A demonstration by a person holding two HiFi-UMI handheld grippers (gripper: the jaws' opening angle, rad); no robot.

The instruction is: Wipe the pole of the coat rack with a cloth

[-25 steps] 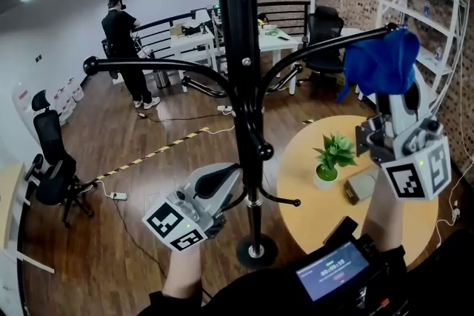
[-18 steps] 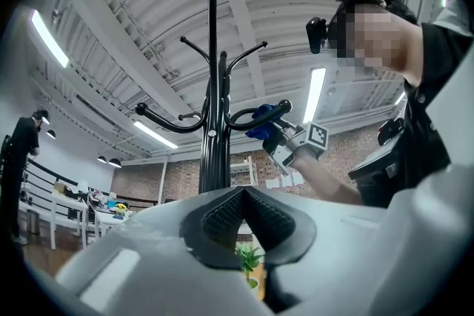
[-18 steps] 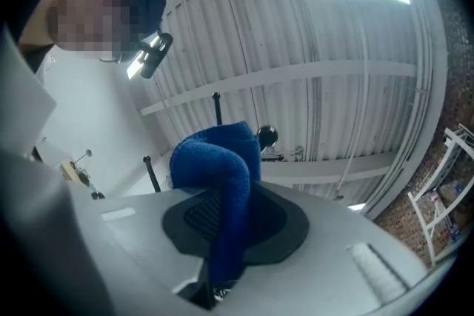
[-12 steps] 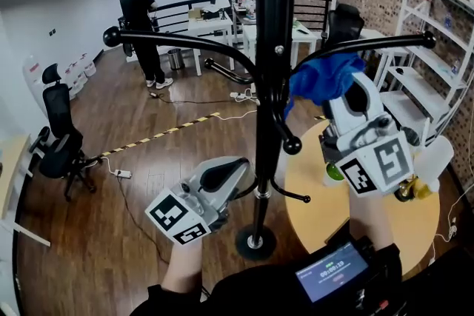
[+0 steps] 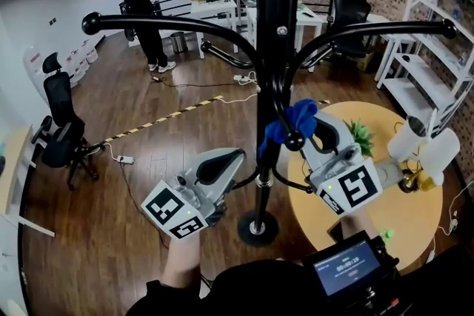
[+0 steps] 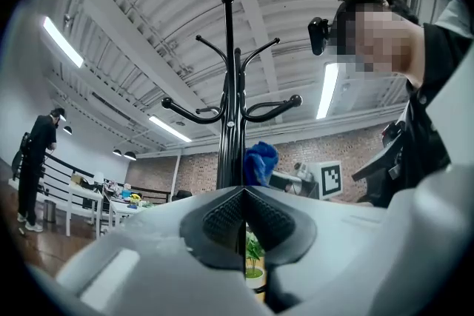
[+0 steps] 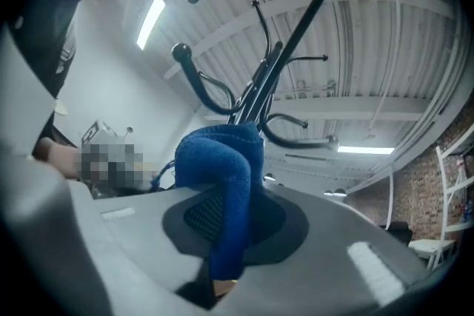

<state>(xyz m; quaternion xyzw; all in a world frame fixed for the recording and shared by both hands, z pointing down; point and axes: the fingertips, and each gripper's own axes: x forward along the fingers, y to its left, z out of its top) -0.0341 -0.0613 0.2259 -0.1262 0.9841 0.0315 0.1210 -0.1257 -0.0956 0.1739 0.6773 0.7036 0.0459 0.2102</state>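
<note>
Head view. The right gripper (image 5: pixel 305 128) is seen clamped on a blue cloth (image 5: pixel 290 120). The cloth is bunched ahead of its tips and laid against, or just beside, the pole (image 5: pixel 271 48); contact cannot be confirmed. A knobbed hook (image 5: pixel 294 138) sits just below the cloth. The left gripper (image 5: pixel 243 177) is held lower, with its tips at the pole above the base (image 5: pixel 257 227).

Left gripper view. The jaws are seen pressed together with nothing caught between the pads. The pole rises straight beyond the tips, and the cloth shows just to its right.

Right gripper view. The jaws are seen closed on a fold of the cloth, which arches over the tips. The pole slants away just beyond it.

Step judged: a wiping stroke is being set up at mid height. Next, the cloth would need to be pressed onto the pole and run along it, with the hooks avoided.

Writing: each gripper cube bears only a square marker. A screen (image 5: pixel 348 263) nearest the wearer shows digits that are too small to be read. No brand is made out.
</note>
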